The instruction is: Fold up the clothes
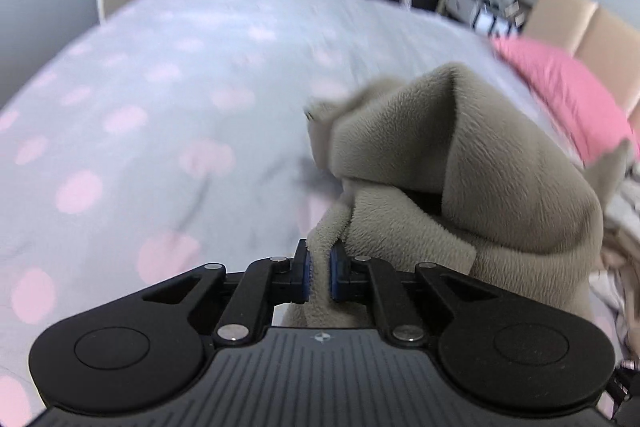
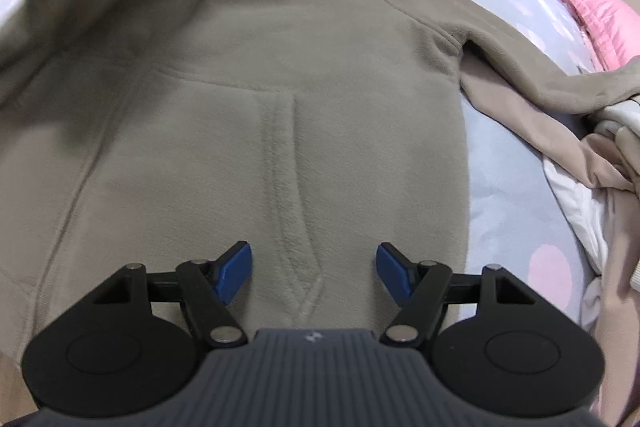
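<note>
Left wrist: 1 hand-held gripper (image 1: 319, 273) pinches 1 fleece hoodie (image 1: 460, 167).

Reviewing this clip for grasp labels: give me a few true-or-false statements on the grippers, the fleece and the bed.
1. The left gripper is shut on a fold of the beige fleece top. True.
2. The right gripper clamps the fleece too. False: its jaws stand wide open over the fabric, gripping nothing.
3. A pocket seam runs between the right gripper's blue pads. True.
4. The pillow is green. False: it is pink.
5. The bedsheet is grey with pink dots. True.
6. The fleece lies alone on the bed. False: a pile of other clothes lies to its right.
</note>
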The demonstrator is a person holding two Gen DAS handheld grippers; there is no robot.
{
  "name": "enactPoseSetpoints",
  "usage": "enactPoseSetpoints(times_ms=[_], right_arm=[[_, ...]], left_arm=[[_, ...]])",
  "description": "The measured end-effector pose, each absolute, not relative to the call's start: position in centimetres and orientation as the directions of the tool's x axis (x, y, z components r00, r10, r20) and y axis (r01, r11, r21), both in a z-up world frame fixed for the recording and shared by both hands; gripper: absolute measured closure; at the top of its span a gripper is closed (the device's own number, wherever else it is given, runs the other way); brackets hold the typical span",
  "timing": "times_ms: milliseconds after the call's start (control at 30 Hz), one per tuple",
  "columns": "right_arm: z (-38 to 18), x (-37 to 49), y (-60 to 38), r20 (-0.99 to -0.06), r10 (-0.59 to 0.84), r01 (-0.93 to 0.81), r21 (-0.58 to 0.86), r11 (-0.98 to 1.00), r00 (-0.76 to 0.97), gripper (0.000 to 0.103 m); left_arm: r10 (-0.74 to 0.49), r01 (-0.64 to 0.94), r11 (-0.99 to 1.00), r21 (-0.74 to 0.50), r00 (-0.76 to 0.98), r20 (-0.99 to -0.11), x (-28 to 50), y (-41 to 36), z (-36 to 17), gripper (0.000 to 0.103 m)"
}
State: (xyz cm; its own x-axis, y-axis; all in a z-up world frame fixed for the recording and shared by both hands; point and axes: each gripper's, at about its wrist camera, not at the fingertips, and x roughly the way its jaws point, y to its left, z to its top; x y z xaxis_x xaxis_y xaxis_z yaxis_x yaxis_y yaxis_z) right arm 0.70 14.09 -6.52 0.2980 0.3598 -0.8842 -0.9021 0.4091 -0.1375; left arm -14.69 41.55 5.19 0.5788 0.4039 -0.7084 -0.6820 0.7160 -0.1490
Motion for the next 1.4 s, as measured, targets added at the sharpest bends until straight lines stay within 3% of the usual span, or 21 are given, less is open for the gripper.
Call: enactPoseSetpoints(times_ms=[300,433,500,567,600,667,733,967,1133,1400], right_arm=[[-6.9,1.1,14.2,-0.888,0.345,-0.896,-0.145,0.419,0.304,0.031],[-7.1,1.2,14.3,-0.888,0.345,-0.897,-0.144,0.419,0.304,0.031],[-7.0,1.1,14.2,-0.887,0.347,-0.896,-0.144,0.42,0.305,0.031],[-7.0,0.9,14.2,-0.885,0.347,-0.896,-0.15,0.419,0.311,0.031],[-7.0,0.8,14.2,-0.884,0.347,-0.896,-0.154,0.417,0.313,0.031],[-6.9,0.7,14.2,-0.881,0.349,-0.896,-0.16,0.414,0.319,0.031],[-6.7,0.7,14.1,-0.876,0.356,-0.895,-0.163,0.414,0.324,0.031],[-6.0,1.7,13.0,-0.873,0.372,-0.887,-0.13,0.443,0.314,0.031],[-5.3,3.3,11.2,-0.872,0.369,-0.862,-0.108,0.496,0.321,0.031],[-6.0,7.8,7.1,-0.909,0.334,-0.756,0.033,0.653,0.249,0.031]], left_arm=[[0.737,-0.801,0.597,-0.048,0.571,-0.363,-21.5,41.3,14.2,0.096],[0.843,-0.896,0.444,0.002,0.418,-0.339,-24.4,44.1,13.8,0.095],[0.865,-0.927,0.372,0.04,0.331,-0.377,-25.2,46.2,12.6,0.093],[0.857,-0.953,0.294,0.067,0.232,-0.461,-25.9,48.4,10.5,0.085],[0.84,-0.962,0.269,0.051,0.208,-0.5,-26.0,48.9,9.5,0.08],[0.792,-0.97,0.244,-0.019,0.21,-0.573,-26.7,49.7,8.3,0.061],[0.757,-0.967,0.238,-0.095,0.246,-0.605,-27.2,49.5,7.8,0.054],[0.537,-0.896,0.416,-0.156,0.381,-0.753,-25.1,46.1,5.0,0.052],[0.371,-0.829,0.545,-0.12,0.367,-0.853,-24.1,41.2,0.9,0.052],[0.153,-0.839,0.508,-0.197,0.313,-0.937,-27.9,38.1,-4.5,0.049]])
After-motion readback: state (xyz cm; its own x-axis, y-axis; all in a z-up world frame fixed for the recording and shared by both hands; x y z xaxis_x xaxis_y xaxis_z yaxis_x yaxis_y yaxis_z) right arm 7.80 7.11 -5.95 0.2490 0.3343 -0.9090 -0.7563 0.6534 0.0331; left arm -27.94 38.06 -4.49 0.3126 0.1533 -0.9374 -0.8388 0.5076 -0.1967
